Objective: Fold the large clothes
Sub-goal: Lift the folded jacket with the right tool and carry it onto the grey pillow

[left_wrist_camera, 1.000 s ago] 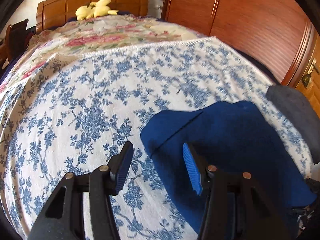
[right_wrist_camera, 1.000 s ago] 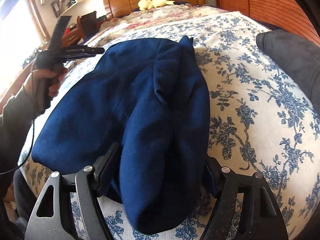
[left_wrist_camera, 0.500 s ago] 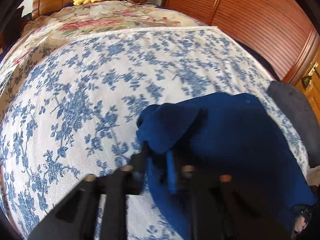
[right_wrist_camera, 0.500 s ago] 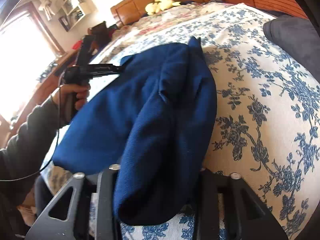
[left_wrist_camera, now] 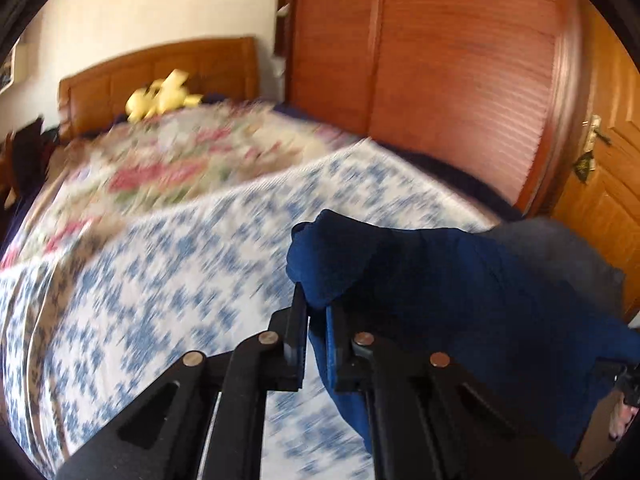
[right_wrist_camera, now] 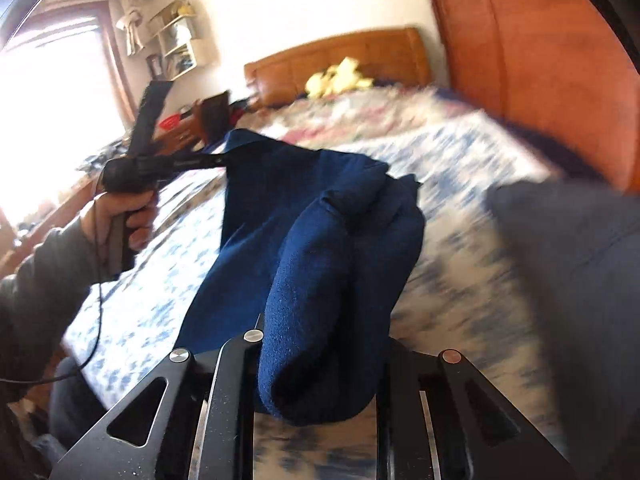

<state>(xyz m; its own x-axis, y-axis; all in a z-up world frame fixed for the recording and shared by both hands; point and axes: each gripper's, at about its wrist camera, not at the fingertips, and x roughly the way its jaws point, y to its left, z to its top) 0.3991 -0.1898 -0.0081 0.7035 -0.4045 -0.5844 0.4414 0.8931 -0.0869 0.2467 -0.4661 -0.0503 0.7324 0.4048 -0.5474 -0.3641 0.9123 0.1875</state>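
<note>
Navy garment [left_wrist_camera: 460, 280] hangs clamped between both hand-held grippers.

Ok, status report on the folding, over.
Left gripper shut on navy garment. Right gripper shut on it too. Garment lifted over floral bedspread. Dark grey clothing lies right.

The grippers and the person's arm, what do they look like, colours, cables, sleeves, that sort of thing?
Both grippers are black, with angular linkage arms, triangular cut-outs and round silver pivot pins. The left gripper has blue pads lining its fingers; the right gripper shows faint speckling on its matte surface. The left hand is bare, with a dark grey sleeve behind it. A thin black cable hangs from the handle.
</note>
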